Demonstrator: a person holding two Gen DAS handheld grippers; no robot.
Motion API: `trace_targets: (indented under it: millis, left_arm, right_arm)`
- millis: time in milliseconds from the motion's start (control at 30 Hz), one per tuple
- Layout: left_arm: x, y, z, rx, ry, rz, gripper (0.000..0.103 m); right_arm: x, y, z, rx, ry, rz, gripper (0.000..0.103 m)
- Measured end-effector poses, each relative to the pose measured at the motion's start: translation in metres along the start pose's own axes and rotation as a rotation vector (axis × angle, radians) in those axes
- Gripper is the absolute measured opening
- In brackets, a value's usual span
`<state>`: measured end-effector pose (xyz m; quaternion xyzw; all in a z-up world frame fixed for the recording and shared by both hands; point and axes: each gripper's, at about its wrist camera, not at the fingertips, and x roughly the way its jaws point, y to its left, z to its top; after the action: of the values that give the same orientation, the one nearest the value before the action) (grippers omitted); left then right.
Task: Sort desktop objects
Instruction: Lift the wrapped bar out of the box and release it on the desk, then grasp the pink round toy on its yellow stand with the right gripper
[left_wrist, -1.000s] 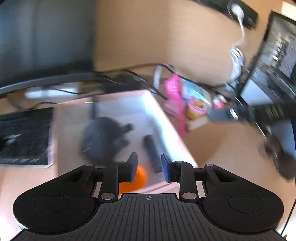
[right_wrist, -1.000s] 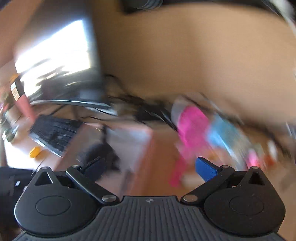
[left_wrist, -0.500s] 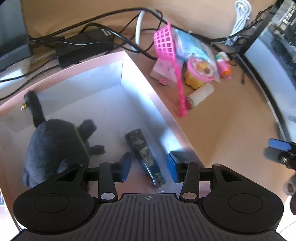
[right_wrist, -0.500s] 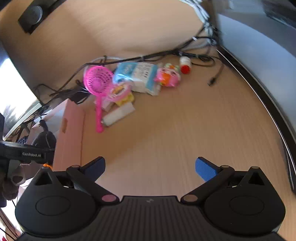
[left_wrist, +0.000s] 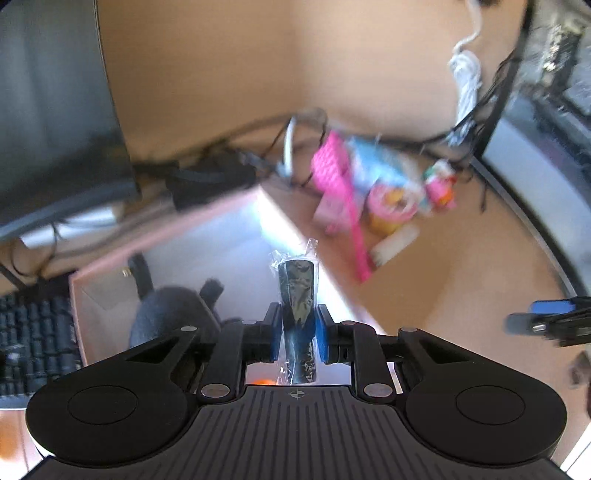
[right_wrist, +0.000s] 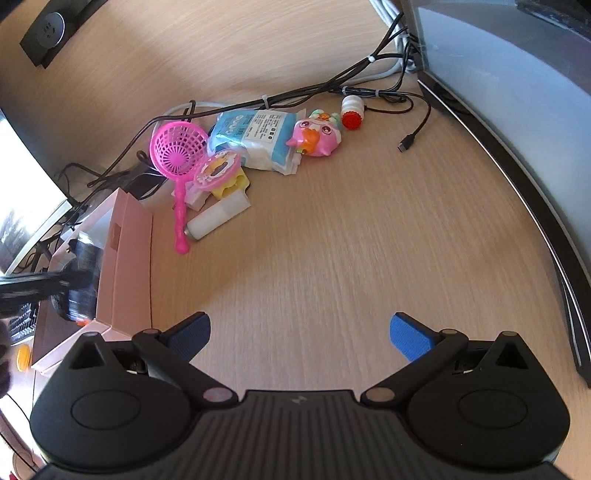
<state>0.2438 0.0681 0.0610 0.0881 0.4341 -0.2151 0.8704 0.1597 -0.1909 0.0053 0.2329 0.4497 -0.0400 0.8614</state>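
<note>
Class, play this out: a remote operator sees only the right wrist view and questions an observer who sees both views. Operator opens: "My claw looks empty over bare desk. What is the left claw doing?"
Observer: The left claw is shut on a dark cylindrical packet in clear plastic wrap.
Operator: Where is it?
Observer: Above the pink cardboard box.
Operator: What else is in that box?
Observer: A black plush toy and something small and orange.
Operator: What lies left of the box?
Observer: A black keyboard.
</note>
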Motion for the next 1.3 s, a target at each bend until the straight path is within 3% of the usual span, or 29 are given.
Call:
trace_targets:
  millis: [167,267,333,400,500,633,767,833,1033,1067,1200,1233,1300]
  left_arm:
    - [-0.011,-0.058,0.014,0.087,-0.064,-0.058,0.022]
    - [0.014,-0.091,0.024,0.153,-0.072,-0.003,0.025]
    - [0.032,-0.104,0.026,0.183,-0.059,0.073,0.026]
    - [0.032,-0.113,0.018,0.2,-0.063,0.119,0.028]
    - [0.016,-0.129,-0.002,0.213,-0.076,0.084,0.051]
    - [-0.004,-0.158,-0.038,0.236,-0.088,0.067,0.066]
    - [-0.011,-0.159,-0.059,0.153,-0.095,0.119,0.079]
    - [-0.016,-0.152,-0.063,0.09,-0.108,0.14,0.095]
    - [-0.033,-0.122,-0.08,-0.008,-0.14,0.229,0.1]
    - [-0.035,-0.116,-0.084,-0.019,-0.13,0.248,0.1]
    - [-0.042,-0.086,-0.104,-0.083,-0.078,0.283,0.1]
    - [-0.044,-0.08,-0.109,-0.094,-0.067,0.28,0.1]
    - [-0.048,-0.074,-0.116,-0.096,-0.055,0.268,0.1]
  right_arm:
    - [0.004,-0.002,0.001,-0.053,0.037,0.039,0.103]
    - [0.004,-0.002,-0.004,-0.091,0.06,0.069,0.103]
    - [0.004,-0.004,-0.01,-0.115,0.074,0.069,0.103]
    - [0.001,-0.007,-0.016,-0.141,0.078,0.069,0.103]
    - [-0.004,-0.015,-0.025,-0.159,0.071,0.081,0.103]
    - [-0.007,-0.02,-0.027,-0.172,0.075,0.105,0.103]
    - [-0.009,-0.02,-0.031,-0.221,0.072,0.119,0.103]
    - [-0.009,-0.016,-0.035,-0.245,0.07,0.104,0.103]
    - [0.0,0.011,-0.04,-0.419,0.111,0.172,0.103]
    - [0.002,0.014,-0.034,-0.398,0.089,0.183,0.103]
    - [0.0,0.031,0.005,-0.341,-0.178,0.124,0.103]
    - [0.004,0.037,0.018,-0.338,-0.226,0.111,0.1]
    - [0.02,0.049,0.039,-0.336,-0.253,0.1,0.083]
